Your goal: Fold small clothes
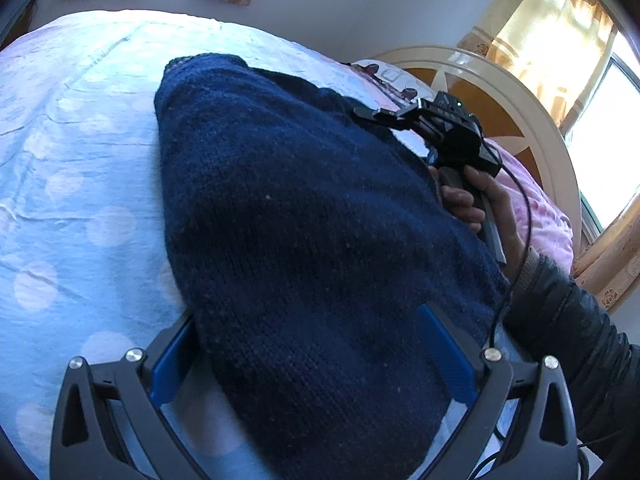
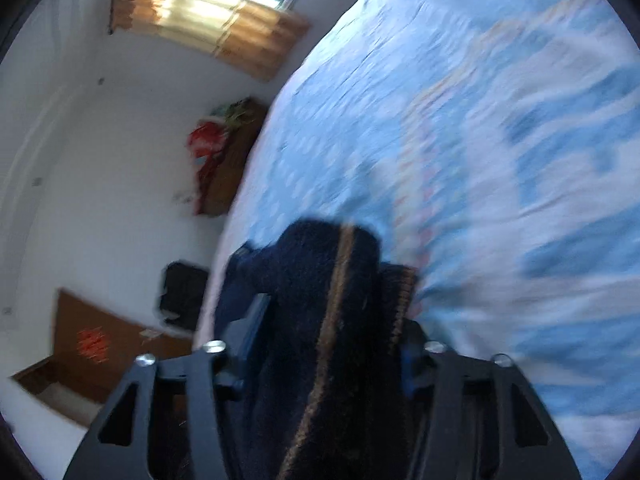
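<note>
- The navy knitted sweater (image 1: 288, 216) was up off the bed (image 1: 72, 168), held between the two grippers rather than laid flat, so I judged the folding to be under way and not finished.
- The left gripper (image 1: 312, 360) stood at the near end of the garment, its blue-padded fingers (image 1: 452, 364) spread wide with thick knit bunched between them; whether the pads really bit the wool I could not tell.
- The right gripper (image 2: 324, 344) was at the far right end, a hand (image 1: 476, 200) round its handle, and from its own camera the jaws looked pinched on a bunched edge of the sweater with a tan stripe (image 2: 336, 304) running up through the grip.
- No neat stack, no finished fold and no other small garment showed anywhere on the blue dotted sheet, so by my reckoning laying this piece down, squaring it and pressing it flat were all left to do.
- As for containers, I saw no basket, box or drawer for the clothes; only a blurred brown piece of furniture (image 2: 232, 160) against the far wall with something red (image 2: 206, 148) on it, which I could not make out.
</note>
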### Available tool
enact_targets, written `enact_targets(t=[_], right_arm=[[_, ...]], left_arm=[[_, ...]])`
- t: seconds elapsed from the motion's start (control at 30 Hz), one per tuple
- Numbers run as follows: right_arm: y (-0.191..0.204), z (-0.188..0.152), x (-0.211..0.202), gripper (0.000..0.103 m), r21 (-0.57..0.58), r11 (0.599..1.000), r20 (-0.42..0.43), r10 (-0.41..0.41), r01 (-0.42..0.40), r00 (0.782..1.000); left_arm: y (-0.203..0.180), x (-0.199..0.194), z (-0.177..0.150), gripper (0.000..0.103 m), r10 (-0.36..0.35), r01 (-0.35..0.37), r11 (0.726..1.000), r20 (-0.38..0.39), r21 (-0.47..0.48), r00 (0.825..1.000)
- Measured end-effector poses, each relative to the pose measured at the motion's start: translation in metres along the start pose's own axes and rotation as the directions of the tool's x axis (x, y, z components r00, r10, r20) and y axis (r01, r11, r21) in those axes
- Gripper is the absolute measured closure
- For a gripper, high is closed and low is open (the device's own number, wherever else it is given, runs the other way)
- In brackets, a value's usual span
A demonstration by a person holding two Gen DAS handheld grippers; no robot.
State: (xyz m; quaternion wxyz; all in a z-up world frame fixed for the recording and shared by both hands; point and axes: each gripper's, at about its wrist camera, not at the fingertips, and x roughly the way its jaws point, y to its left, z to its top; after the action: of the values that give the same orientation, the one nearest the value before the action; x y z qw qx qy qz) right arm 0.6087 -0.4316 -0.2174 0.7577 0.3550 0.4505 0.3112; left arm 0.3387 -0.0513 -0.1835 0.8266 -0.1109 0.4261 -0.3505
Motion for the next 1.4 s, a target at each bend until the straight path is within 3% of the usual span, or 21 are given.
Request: enact_targets(t=[0.03,0.17,0.27,0.33,0.4,0.53,0.7,0.93,1.23,1.4], right_arm=[[-0.001,-0.001,0.003,0.058,-0.010,1.000,0.002,-0.018,0.018,1.000],[-0.003,-0.001,0.011,0.064,0.008,0.999,0.022,-0.048,0.048,0.999],[0.004,-0.006,0.010,0.069,0.004,0.998,0.039,-0.060,0.060,0.997],[0.013,-0.011,0.007,0.070,0.005,0.999,0.062,-0.041,0.041,0.997],[0.026,-0.015,0.006,0.071,-0.019,1.000,0.085,-0.015,0.016,0.996],[0.062,-0.026,0.010,0.072,-0.077,0.995,0.118,-0.056,0.065,0.991],[0.085,-0.035,-0.002,0.073,-0.086,0.993,0.152,-0.062,0.075,0.987],[0.121,-0.052,-0.007,0.074,-0.126,0.991,0.129,-0.033,0.049,0.991],[0.175,-0.076,0.038,0.074,-0.159,0.986,0.074,0.065,-0.052,0.995],[0.202,-0.089,0.077,0.074,-0.176,0.982,0.026,0.080,-0.074,0.996]], left_arm=[[-0.002,0.001,0.000,0.000,0.007,-0.007,1.000,-0.003,0.006,1.000],[-0.009,0.005,0.002,0.001,0.030,-0.030,0.999,-0.015,0.036,0.999],[-0.011,0.006,0.004,0.020,0.031,-0.031,0.999,-0.012,0.037,0.999],[-0.011,0.004,0.004,0.044,0.027,-0.027,0.999,0.000,0.036,1.000],[-0.008,0.004,0.004,0.055,0.021,-0.021,1.000,0.002,0.020,1.000],[-0.002,-0.005,0.006,0.081,0.020,-0.020,1.000,0.053,-0.005,0.998],[-0.007,-0.027,0.008,0.084,0.009,-0.010,1.000,0.096,0.005,0.995],[-0.016,-0.069,0.005,0.085,0.013,-0.021,0.999,0.163,0.047,0.987],[0.002,-0.132,-0.018,0.085,0.096,-0.104,0.994,0.231,0.020,0.968],[0.009,-0.154,-0.037,0.085,0.158,-0.160,0.987,0.239,-0.008,0.958]])
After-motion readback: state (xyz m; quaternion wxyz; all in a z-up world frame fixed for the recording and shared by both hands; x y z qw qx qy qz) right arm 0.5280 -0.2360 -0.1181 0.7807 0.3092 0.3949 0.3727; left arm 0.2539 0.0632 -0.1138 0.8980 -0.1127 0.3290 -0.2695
